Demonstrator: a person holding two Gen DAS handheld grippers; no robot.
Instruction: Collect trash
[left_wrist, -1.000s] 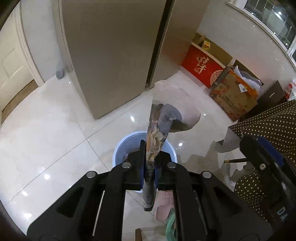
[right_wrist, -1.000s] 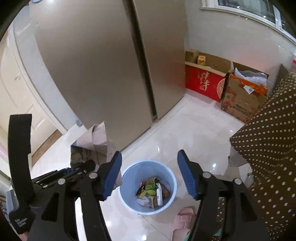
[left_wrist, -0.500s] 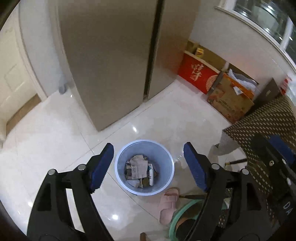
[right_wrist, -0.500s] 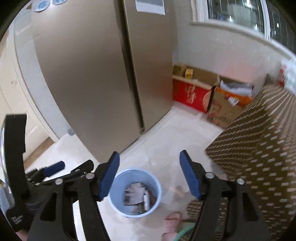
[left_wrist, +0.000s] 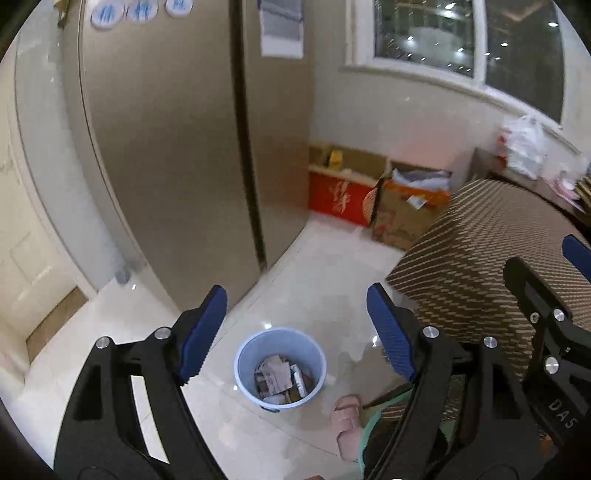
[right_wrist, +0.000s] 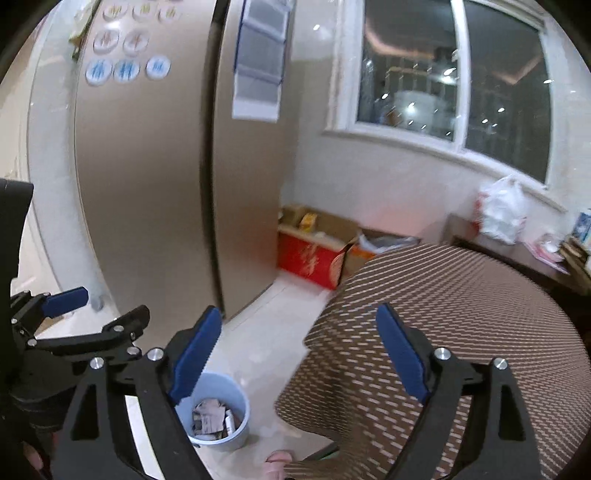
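Left tongs (left_wrist: 295, 328): blue pads spread wide, nothing between them. They hang above the floor, angled down toward a light-blue trash bin (left_wrist: 280, 365).

Right tongs (right_wrist: 299, 350): jaws opening, no object between the pads. Its black frame also shows at the right edge of the left wrist view, one blue pad tip visible there.

The trash bin stands upright on the pale glossy tile floor (left_wrist: 306, 280), near the foot of a tall beige two-door refrigerator (left_wrist: 166, 147) and just off the corner of the desk. Inside it: crumpled printed paper and wrappers (left_wrist: 275, 376) with a small white item at the right side; contents sit well below the rim. In the right wrist view the same bin shows low at the left, partly behind the left pad of the right tongs.

The desk is covered by a brown cloth with pale dots (right_wrist: 443, 314); the pattern is smeared by blur. The cloth hangs down over the near corner.

A pink slipper (left_wrist: 347, 417) rests on the floor just beside the bin, with a bit of green garment next to it.

Along the far wall: a red box with gold lettering (left_wrist: 340, 199), an open cardboard box (left_wrist: 406, 210) touching its right side. A white plastic bag (right_wrist: 502, 210) sits on a dark surface under the window (right_wrist: 454, 77). Round blue-and-white magnets (right_wrist: 125, 70) and a paper sheet are stuck on the refrigerator doors.
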